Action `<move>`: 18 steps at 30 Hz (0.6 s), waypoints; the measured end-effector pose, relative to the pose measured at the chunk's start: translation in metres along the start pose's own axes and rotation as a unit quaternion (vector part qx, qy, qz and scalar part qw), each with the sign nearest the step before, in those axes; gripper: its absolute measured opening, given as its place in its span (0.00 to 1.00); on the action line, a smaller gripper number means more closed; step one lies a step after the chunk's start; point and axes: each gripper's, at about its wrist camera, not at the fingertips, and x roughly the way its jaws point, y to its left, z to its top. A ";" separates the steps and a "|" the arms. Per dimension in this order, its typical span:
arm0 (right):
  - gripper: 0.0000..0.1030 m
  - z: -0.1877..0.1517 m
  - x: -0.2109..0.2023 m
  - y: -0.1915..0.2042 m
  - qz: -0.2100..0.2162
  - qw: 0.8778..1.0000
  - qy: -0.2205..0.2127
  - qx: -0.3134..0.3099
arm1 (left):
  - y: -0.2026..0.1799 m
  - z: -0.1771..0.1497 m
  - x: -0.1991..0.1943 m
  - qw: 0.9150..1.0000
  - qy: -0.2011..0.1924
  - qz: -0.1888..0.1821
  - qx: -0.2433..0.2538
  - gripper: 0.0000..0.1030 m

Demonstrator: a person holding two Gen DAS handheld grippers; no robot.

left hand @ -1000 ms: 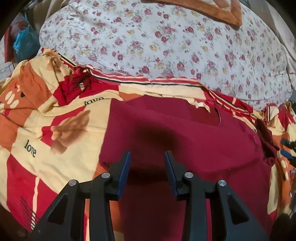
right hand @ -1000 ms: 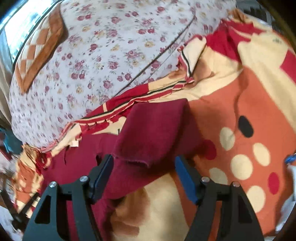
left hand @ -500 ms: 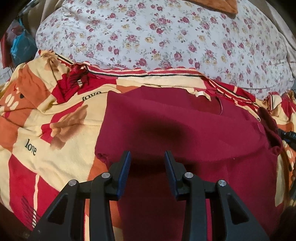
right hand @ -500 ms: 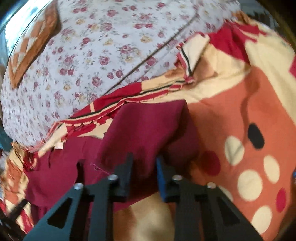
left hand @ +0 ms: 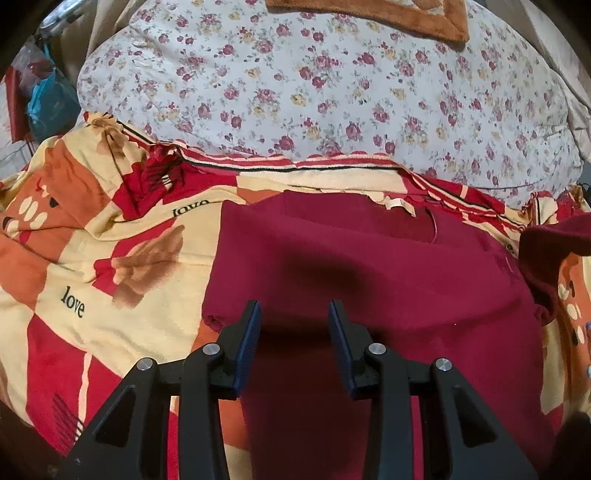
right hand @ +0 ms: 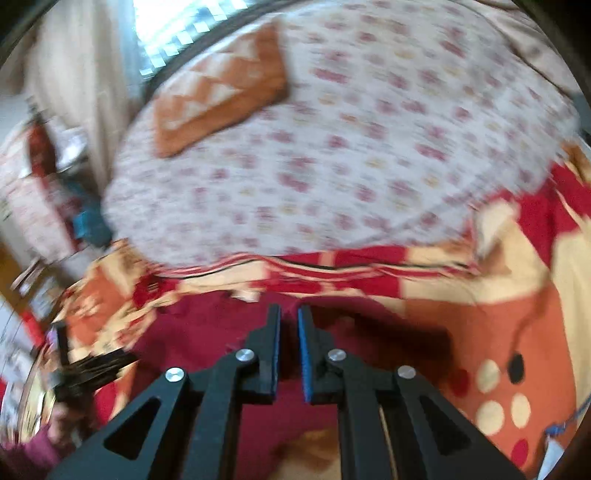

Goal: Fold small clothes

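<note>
A dark red shirt (left hand: 369, 266) lies flat on a red, orange and cream patterned blanket (left hand: 92, 258), neckline away from me. My left gripper (left hand: 293, 314) is open and empty, just above the shirt's folded left part. My right gripper (right hand: 288, 317) is shut on the shirt's right sleeve (right hand: 369, 332) and holds it lifted; the raised sleeve (left hand: 554, 243) shows at the right edge of the left wrist view. The right wrist view is blurred by motion.
A white floral bedcover (left hand: 332, 92) lies beyond the blanket, with an orange patterned pillow (right hand: 221, 92) on it. Clutter and a blue bag (left hand: 48, 103) stand at the far left. A window (right hand: 184, 22) is behind the bed.
My right gripper shut on the sleeve, then lifted it and swung left over the shirt. The left gripper stayed open and drew back slightly.
</note>
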 end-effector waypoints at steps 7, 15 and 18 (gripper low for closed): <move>0.09 0.022 0.031 0.072 0.110 0.991 0.052 -0.052 | 0.010 0.001 -0.011 1.000 -0.014 -0.011 -0.016 0.16; 0.09 0.024 0.104 0.139 0.220 0.959 0.159 -0.083 | 0.035 0.002 -0.016 0.998 -0.023 -0.024 -0.051 0.16; 0.09 0.018 0.151 0.154 0.235 0.947 0.207 -0.070 | 0.046 0.002 -0.013 0.997 -0.021 -0.036 -0.071 0.16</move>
